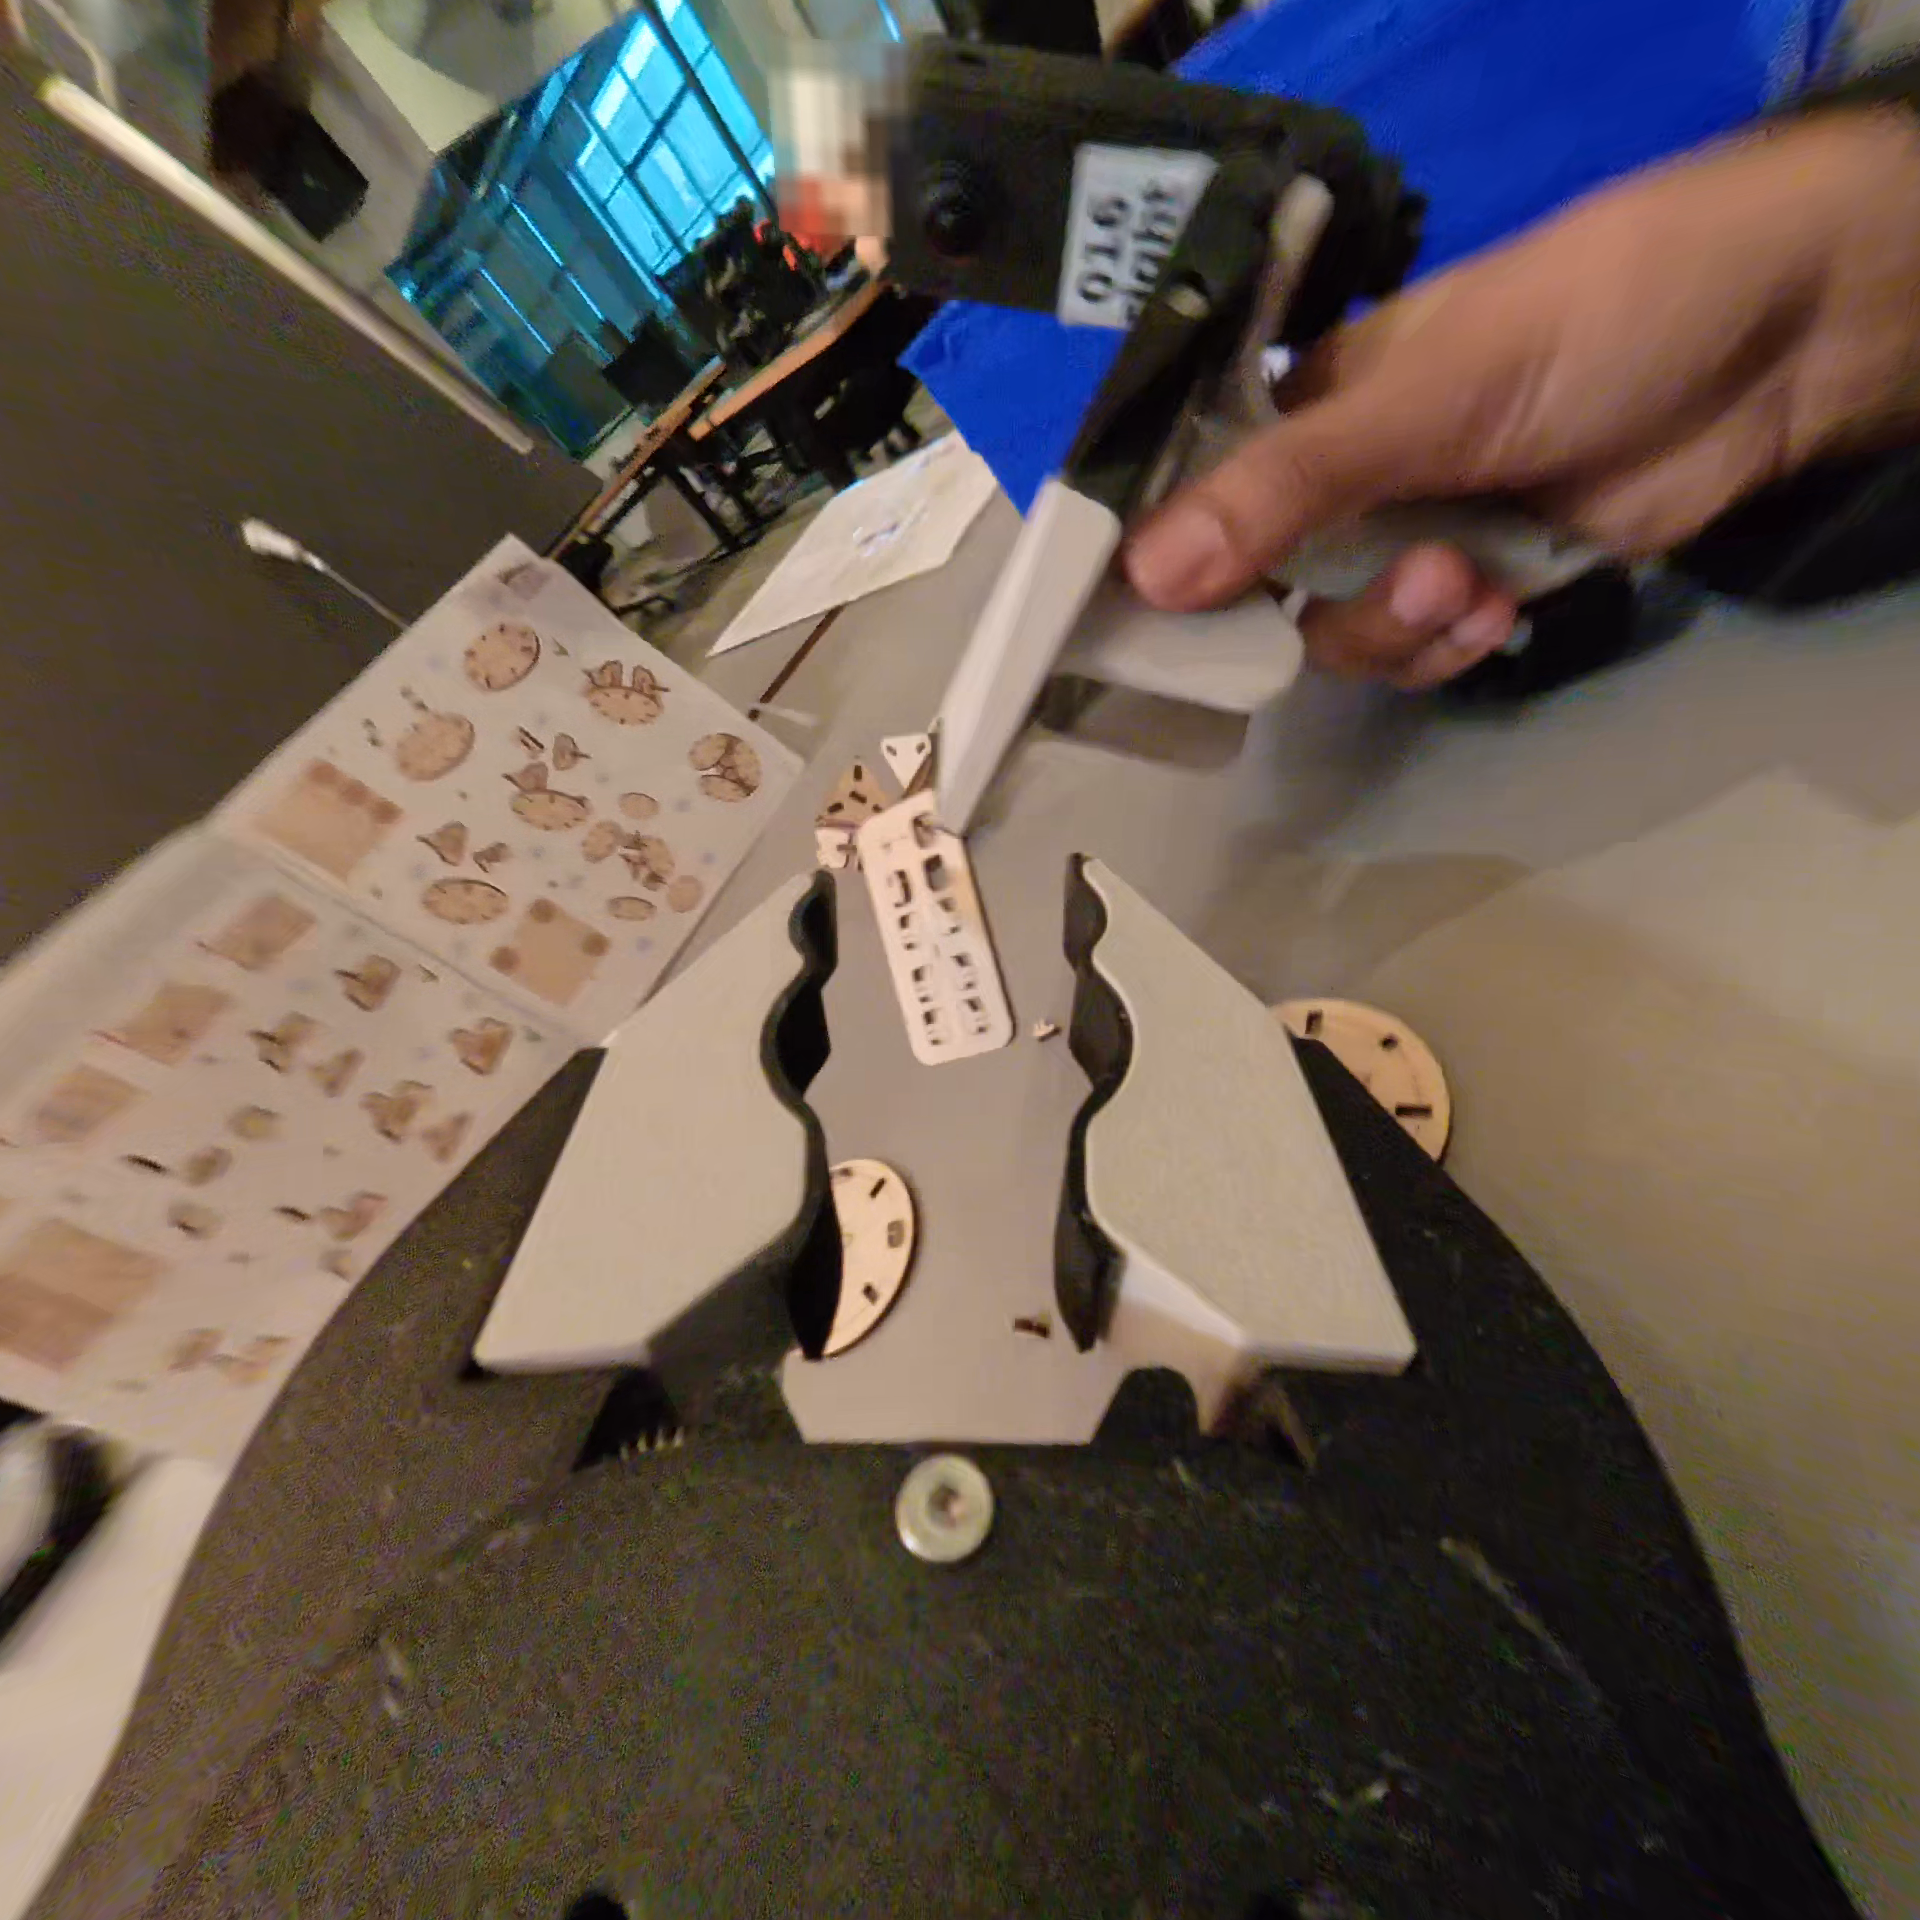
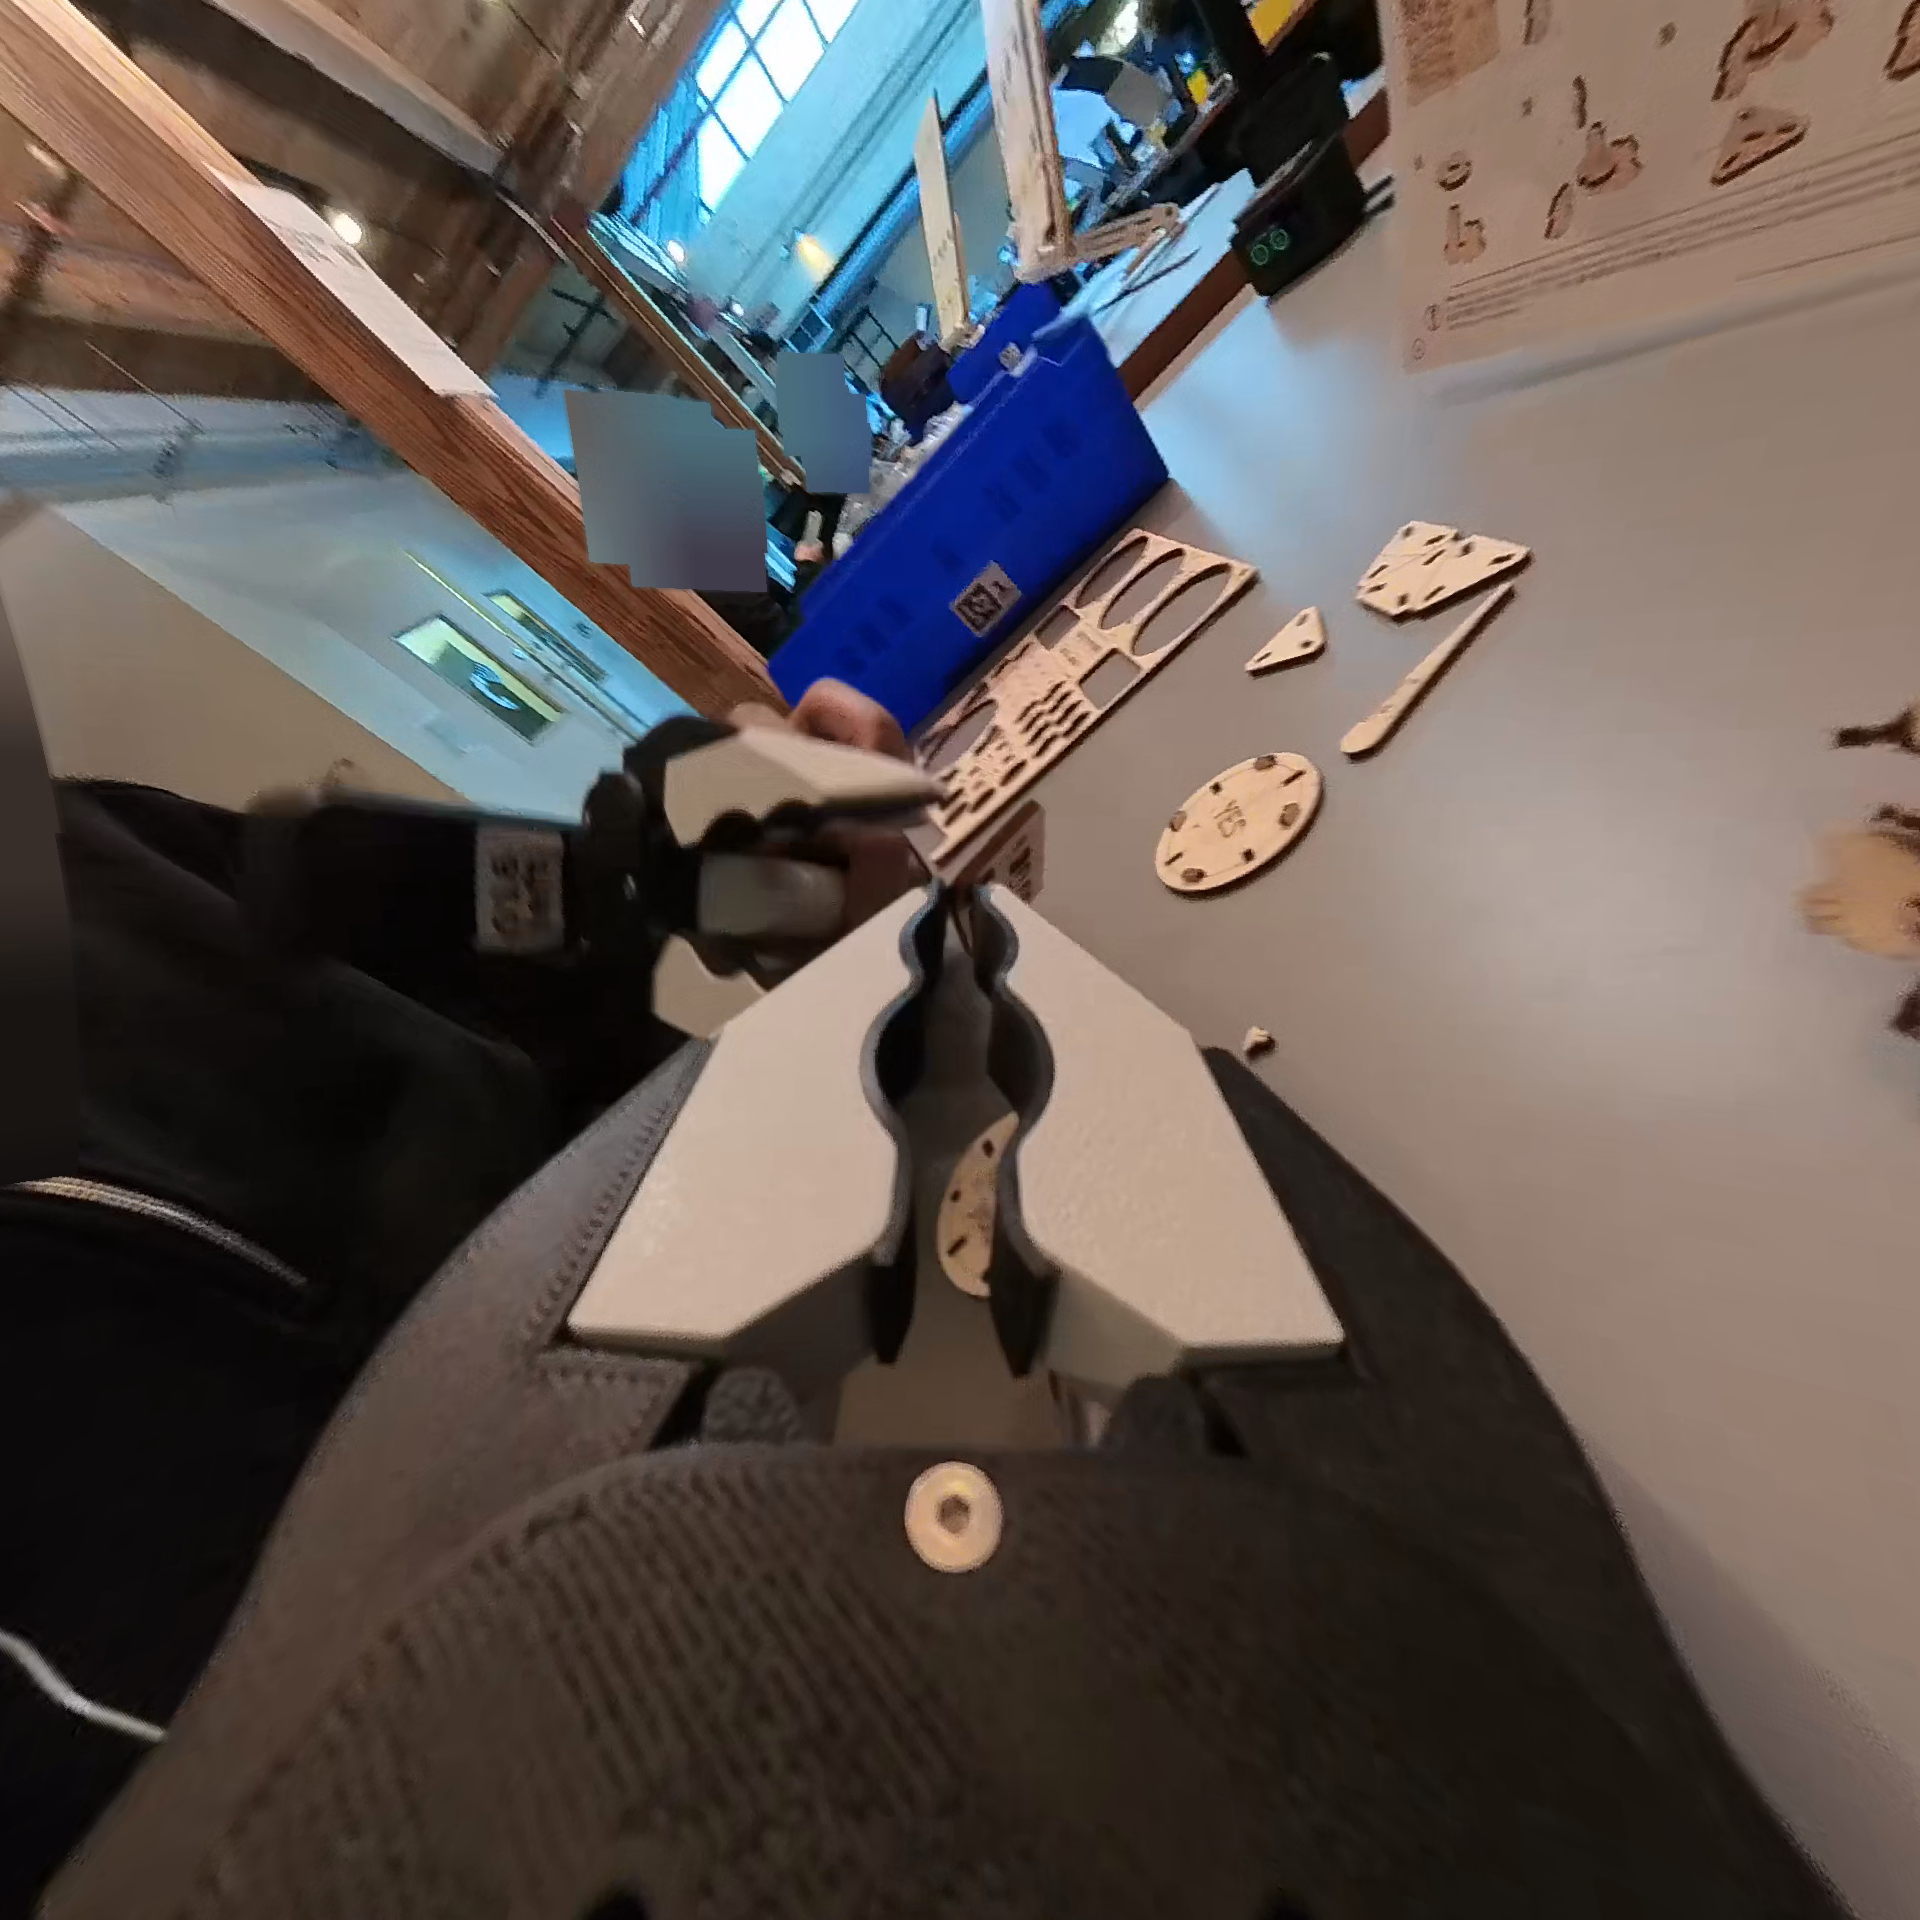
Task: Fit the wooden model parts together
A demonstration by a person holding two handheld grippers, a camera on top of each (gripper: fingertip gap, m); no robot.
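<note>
In the left wrist view my left gripper (image 1: 951,878) is open. A pale wooden sheet with several cut-out slots (image 1: 940,945) hangs between its fingers, and neither pad touches it. My right gripper (image 1: 954,816) comes in from the upper right, held by a hand, and pinches the sheet's far corner. In the right wrist view my right gripper (image 2: 961,902) is shut at the tips on the sheet's edge (image 2: 997,831). The open left gripper (image 2: 883,847) shows just to the left of it.
Round slotted discs lie on the grey table (image 1: 1558,987), one under the left fingers (image 1: 868,1257) and one at right (image 1: 1382,1070). An instruction sheet (image 1: 416,883) lies left. Another disc (image 2: 1236,821), a triangle (image 2: 1288,639), a stick (image 2: 1423,670) and a blue bin (image 2: 987,520) lie beyond. The tips of both grippers are at nearly the same place.
</note>
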